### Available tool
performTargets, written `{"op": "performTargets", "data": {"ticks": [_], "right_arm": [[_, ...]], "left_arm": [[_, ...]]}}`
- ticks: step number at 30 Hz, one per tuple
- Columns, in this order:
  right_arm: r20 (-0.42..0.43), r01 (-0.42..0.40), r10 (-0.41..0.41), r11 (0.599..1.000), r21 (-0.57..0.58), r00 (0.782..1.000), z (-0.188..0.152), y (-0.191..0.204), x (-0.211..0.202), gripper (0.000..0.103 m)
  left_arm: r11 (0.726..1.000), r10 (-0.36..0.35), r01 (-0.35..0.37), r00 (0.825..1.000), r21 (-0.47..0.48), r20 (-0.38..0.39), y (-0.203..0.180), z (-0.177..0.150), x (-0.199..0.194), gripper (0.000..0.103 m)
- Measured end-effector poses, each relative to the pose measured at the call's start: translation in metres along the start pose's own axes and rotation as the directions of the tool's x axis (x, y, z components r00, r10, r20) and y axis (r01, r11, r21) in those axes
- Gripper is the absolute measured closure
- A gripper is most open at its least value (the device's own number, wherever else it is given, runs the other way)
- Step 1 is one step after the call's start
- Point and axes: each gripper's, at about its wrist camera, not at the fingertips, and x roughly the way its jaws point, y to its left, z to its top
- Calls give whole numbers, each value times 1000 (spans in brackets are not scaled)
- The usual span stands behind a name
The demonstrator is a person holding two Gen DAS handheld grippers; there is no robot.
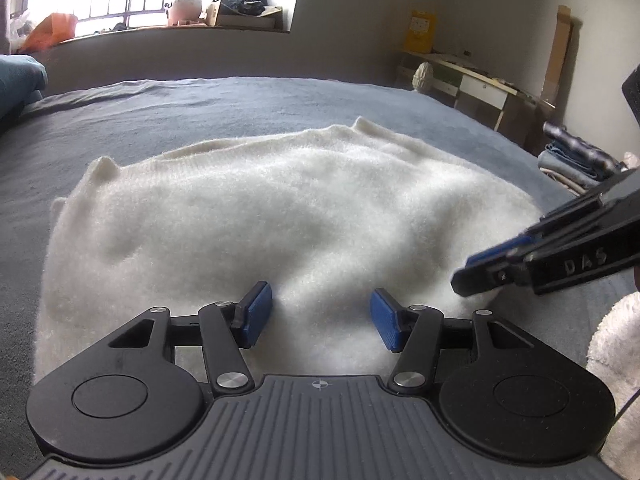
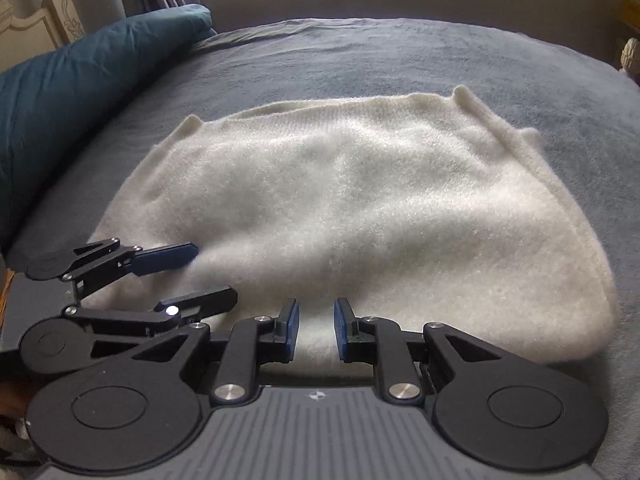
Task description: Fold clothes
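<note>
At my far left a teal pillow (image 2: 80, 92) leans at the head of the bed, resting on the grey-blue blanket (image 2: 360, 52) that covers the whole mattress. In the middle of that blanket lies the white fuzzy sweater (image 2: 352, 208), spread flat with its near edge toward me and two little corners poking up along its far edge. My left gripper (image 1: 321, 316) hovers low over the near part of the sweater, its blue pads (image 1: 256, 314) set wide apart with only fluffy knit between them, gripping nothing. Seen from my right camera, that same tool reaches in from the left side, one finger above the sweater's near-left corner and the other lower down. My right gripper (image 2: 316, 330) sits just beside it at the near hem, its fingers (image 2: 344, 330) parted by a narrow gap, with the white fabric showing through; they are not clamped on anything. From the left camera it comes in as a dark bar from the right, tip at the sweater's near-right edge. Farther right, past the bed, stand a pale desk (image 1: 476, 84) against the wall and a stack of folded clothes (image 1: 568, 164).
</note>
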Motion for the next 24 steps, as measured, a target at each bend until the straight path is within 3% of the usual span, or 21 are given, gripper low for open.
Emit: {"op": "performTargets", "data": {"ticks": [3,10,16,21,24], "right_arm": [[-40,58,-59,998,-34,997,-13,0,21,83],[-31,75,-76,997,-36,997,-16,2,28,83],[-19,20,-18,996,85,1000,-8,-13,12,83],[15,106,-111,977,184,994,1,-52,-5,82],[31,161,-173,957,243,984,7,-76,-15,82]], "left_arm": [[1000,3,-3,1000,-1,1,-2,0,1,46],[1000,-1,1,1000,7,0,-2,1,0,46],[999,34,-34,999,-32,-2,3,12,-18,46],[996,75,-74,997,-46,6,13,9,-44,45],[992,108,-111,993,-68,-46,24,-3,-43,45]]}}
